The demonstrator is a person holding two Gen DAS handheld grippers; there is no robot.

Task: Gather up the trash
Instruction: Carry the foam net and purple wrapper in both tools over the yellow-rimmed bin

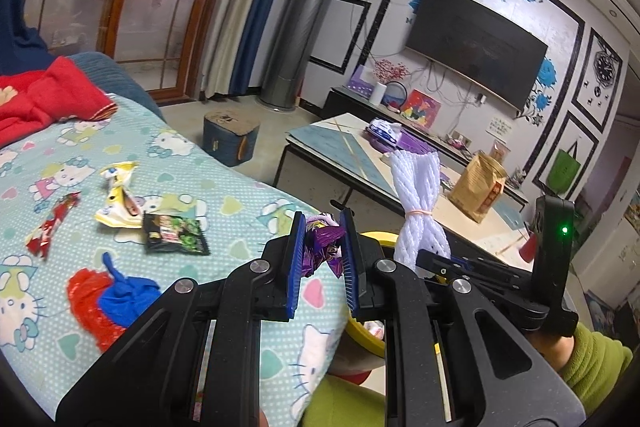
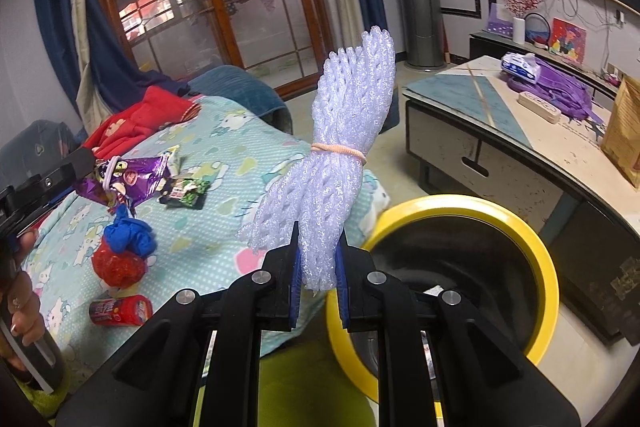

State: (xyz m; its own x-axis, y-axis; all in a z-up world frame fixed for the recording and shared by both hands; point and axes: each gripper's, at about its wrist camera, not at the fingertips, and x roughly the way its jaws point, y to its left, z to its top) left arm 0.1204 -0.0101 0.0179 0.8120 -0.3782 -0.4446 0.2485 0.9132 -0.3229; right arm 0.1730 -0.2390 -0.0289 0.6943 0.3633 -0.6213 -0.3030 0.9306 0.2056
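the yellow bin [image 2: 500, 219] is half hidden behind both tilted grippers. left gripper [image 1: 322, 255] fingers pinch a purple wrapper [image 1: 324, 243]; right gripper [image 2: 318, 263] fingers pinch white foam netting [image 2: 340, 147] beside the bed [image 2: 224, 227].

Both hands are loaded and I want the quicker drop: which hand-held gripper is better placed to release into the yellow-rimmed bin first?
Probably the right hand-held gripper. Its white foam net bundle is beside the yellow-rimmed bin, whose opening shows just right of its fingers. The left hand-held gripper, clamping the purple wrapper, hangs over the bedsheet.

Wrappers [image 1: 120, 201] on bed [image 1: 224, 195], bin [image 2: 532, 251] beside
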